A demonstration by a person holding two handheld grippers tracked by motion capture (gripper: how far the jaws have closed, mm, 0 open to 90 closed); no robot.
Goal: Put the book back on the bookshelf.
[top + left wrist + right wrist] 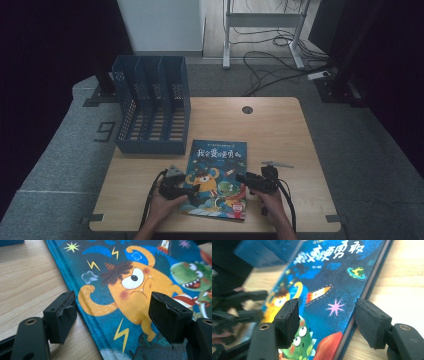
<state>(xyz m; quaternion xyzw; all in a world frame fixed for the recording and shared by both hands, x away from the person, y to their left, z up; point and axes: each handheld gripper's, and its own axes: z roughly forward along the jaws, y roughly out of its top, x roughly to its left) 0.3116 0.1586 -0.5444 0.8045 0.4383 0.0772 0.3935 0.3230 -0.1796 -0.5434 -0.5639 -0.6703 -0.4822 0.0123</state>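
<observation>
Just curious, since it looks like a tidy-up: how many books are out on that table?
1. A single blue picture book lies flat on the wooden table, near its front edge, between the two hand-held grippers. The blue file rack behind it looks empty, though its slots are partly hidden.

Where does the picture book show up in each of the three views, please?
High view: the picture book lies flat at the table's near middle, between the two grippers.
Left gripper view: it fills the centre and right, spine edge running diagonally.
Right gripper view: it runs through the centre, between the jaws.
Shared landmark: the orange monster on its cover.
</observation>
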